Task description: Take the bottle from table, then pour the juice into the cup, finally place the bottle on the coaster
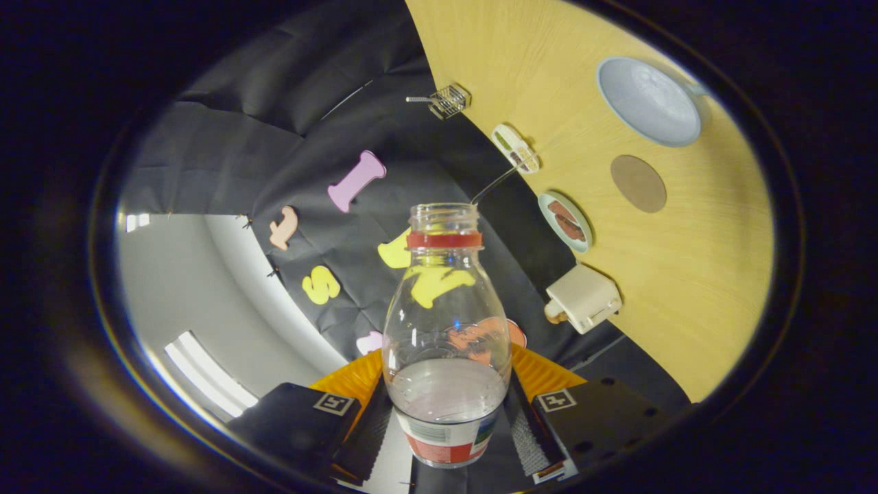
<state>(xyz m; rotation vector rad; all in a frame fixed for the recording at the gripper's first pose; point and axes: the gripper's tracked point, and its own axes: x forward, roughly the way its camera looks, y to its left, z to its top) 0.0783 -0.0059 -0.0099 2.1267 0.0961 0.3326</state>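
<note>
The gripper [449, 418] is rolled hard to one side, so the table stands almost on edge to its right. Its jaws are closed in on the bottle [446, 329], one finger pressing each flank of the lower body near the label. Both fingers [367, 429] reach forward along the bottle's base, holding it clear of the table.

Black creased cloth wall [288, 137], pale wood surface [693, 274] tilted across the view, grey ceiling [178, 288] with bright strip lights [206, 377]
</note>
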